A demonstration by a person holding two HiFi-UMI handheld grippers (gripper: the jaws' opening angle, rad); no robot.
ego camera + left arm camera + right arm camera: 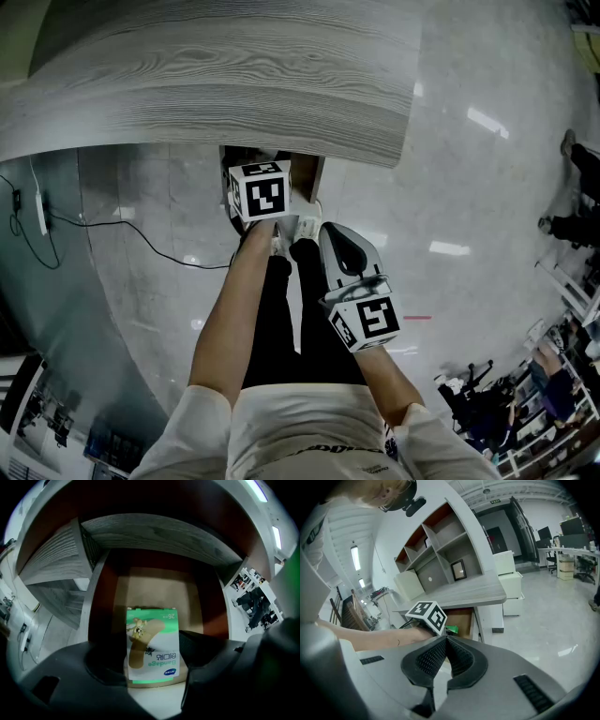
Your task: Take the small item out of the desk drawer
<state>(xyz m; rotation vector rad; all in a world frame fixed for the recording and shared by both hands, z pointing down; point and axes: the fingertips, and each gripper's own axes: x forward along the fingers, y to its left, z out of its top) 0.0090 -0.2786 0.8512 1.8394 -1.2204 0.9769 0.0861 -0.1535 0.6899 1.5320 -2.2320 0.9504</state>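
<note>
A green and white bandage box (152,646) sits between the jaws of my left gripper (152,665), which is shut on its two sides. Behind it, the open drawer (154,588) shows a bare brown bottom under the grey wood desk top (154,531). In the head view, my left gripper (262,191) reaches into the drawer (305,169) at the desk's edge, and the box is hidden under its marker cube. The right gripper (337,242) hangs beside my legs, back from the drawer. In its own view, the right gripper (446,641) is shut on nothing, and the box (451,630) shows as a green corner.
The desk top (216,75) overhangs the drawer. A black cable (141,234) and a white power strip (40,211) lie on the floor at the left. Open shelves (440,550) stand on the desk, with a white cabinet (506,573) beyond. Glossy floor (469,187) extends right.
</note>
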